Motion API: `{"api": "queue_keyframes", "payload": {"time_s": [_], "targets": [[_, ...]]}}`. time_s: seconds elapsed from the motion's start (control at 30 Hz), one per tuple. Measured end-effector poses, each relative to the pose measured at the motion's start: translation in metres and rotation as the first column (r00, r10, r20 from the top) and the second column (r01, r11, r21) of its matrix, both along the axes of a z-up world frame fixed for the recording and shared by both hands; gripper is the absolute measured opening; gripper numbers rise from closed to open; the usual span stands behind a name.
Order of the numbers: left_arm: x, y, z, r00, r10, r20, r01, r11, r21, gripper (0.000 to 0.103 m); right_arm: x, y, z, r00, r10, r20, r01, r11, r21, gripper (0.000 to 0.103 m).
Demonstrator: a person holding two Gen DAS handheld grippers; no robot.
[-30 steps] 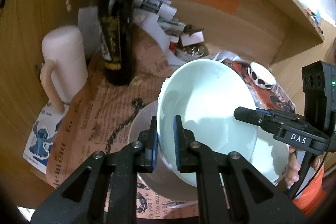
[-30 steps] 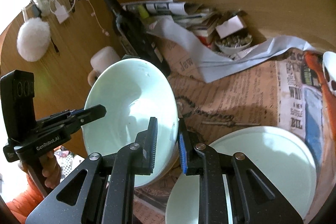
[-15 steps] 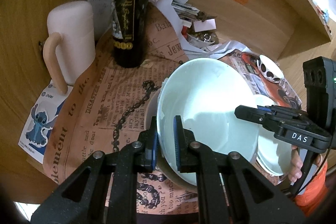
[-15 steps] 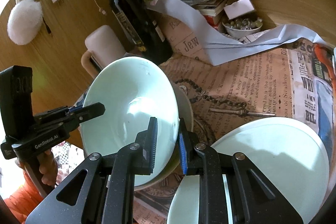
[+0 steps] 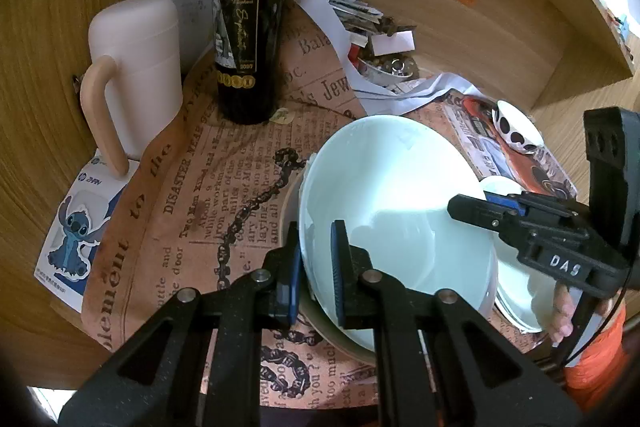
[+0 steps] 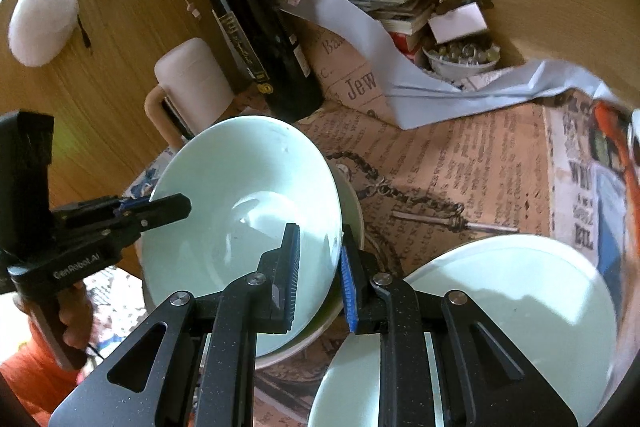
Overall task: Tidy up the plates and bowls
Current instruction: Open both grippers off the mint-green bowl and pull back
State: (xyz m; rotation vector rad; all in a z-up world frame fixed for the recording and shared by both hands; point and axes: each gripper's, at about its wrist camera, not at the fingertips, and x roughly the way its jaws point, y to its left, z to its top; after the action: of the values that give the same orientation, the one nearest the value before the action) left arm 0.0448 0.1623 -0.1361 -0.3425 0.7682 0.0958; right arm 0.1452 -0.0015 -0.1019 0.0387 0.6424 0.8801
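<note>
Lowering the bowl (image 5: 396,211), mid-frame and tilted, into the bowl beneath (image 6: 352,199) goes best levelled first; left gripper (image 5: 316,269) and right gripper (image 6: 320,277) have jaws clamped on opposite rims.

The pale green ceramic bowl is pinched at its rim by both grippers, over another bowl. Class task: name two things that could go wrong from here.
1. The pale green ceramic bowl is held tilted, only by its thin rim, in the left gripper and right gripper; it might slip and chip against the cream bowl beneath.
2. The dark glass wine bottle stands close behind; a swing could topple it.
</note>
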Motion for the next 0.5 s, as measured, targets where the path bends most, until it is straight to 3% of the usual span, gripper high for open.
{"api": "queue_keyframes", "payload": {"time_s": [0.17, 0.23, 0.3, 0.5], "targets": [[0.000, 0.003, 0.006, 1.000, 0.025, 0.004, -0.025, 1.000, -0.001, 0.011, -0.006, 0.004, 0.001, 0.998, -0.012, 0.061, 0.014, 0.999, -0.043, 0.018], [-0.004, 0.002, 0.013, 0.998, 0.045, 0.037, -0.047, 0.998, 0.043, 0.020, -0.007, 0.005, 0.000, 0.997, -0.013, 0.073, 0.016, 0.999, -0.049, 0.018], [-0.009, 0.001, 0.022, 0.994, 0.068, 0.088, -0.075, 0.994, 0.081, 0.049, -0.008, 0.003, 0.001, 0.996, -0.013, 0.083, 0.017, 0.999, -0.043, 0.018], [-0.012, 0.002, 0.033, 0.988, 0.084, 0.126, -0.097, 0.990, 0.098, 0.053, -0.012, 0.000, 0.005, 0.995, -0.015, 0.102, 0.021, 0.999, -0.049, 0.023]]}}
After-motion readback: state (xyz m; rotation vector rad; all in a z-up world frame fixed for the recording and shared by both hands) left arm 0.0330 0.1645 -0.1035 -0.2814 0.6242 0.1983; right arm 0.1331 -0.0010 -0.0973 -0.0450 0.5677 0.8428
